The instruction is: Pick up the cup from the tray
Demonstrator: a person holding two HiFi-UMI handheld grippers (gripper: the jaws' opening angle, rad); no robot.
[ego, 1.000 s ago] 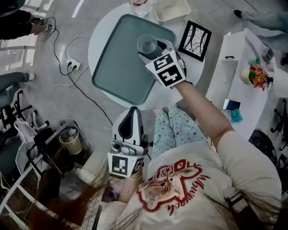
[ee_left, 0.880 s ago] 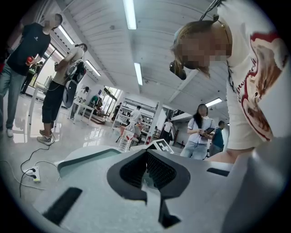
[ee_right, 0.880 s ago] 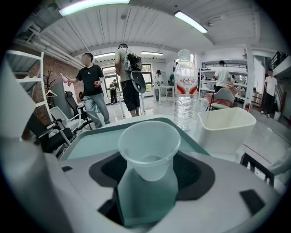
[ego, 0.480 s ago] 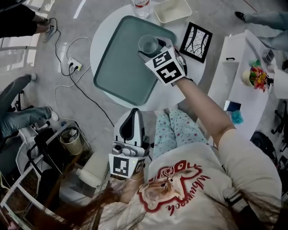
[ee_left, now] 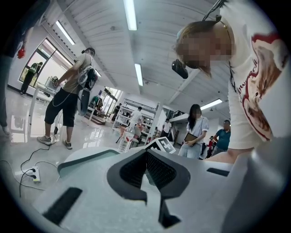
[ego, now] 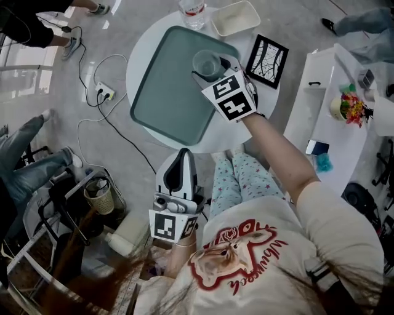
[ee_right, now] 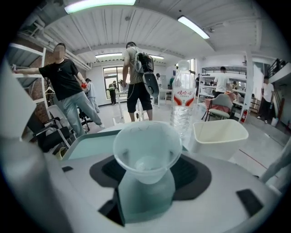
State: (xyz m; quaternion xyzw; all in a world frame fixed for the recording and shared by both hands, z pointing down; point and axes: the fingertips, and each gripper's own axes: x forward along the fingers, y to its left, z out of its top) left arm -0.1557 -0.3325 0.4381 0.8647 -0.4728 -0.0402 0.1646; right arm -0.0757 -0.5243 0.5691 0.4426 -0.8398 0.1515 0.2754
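A clear plastic cup (ego: 206,63) stands upright over the right part of the teal tray (ego: 166,86) on the round white table. My right gripper (ego: 213,71) is shut on it, one jaw on either side. In the right gripper view the cup (ee_right: 146,148) fills the gap between the jaws and is empty, with the tray (ee_right: 93,143) behind it. Whether its base touches the tray is hidden. My left gripper (ego: 178,157) hangs low near the person's lap, off the table, shut with nothing in it (ee_left: 146,159).
A water bottle (ego: 192,9) and a white tub (ego: 235,17) stand at the table's far edge, beyond the tray. A black framed picture (ego: 266,60) lies right of my right gripper. A power strip (ego: 101,93) with cables lies on the floor at left. People stand around.
My right gripper and the cup keep nearly the same place on the tray. The left gripper has not moved. A person at the left has shifted.
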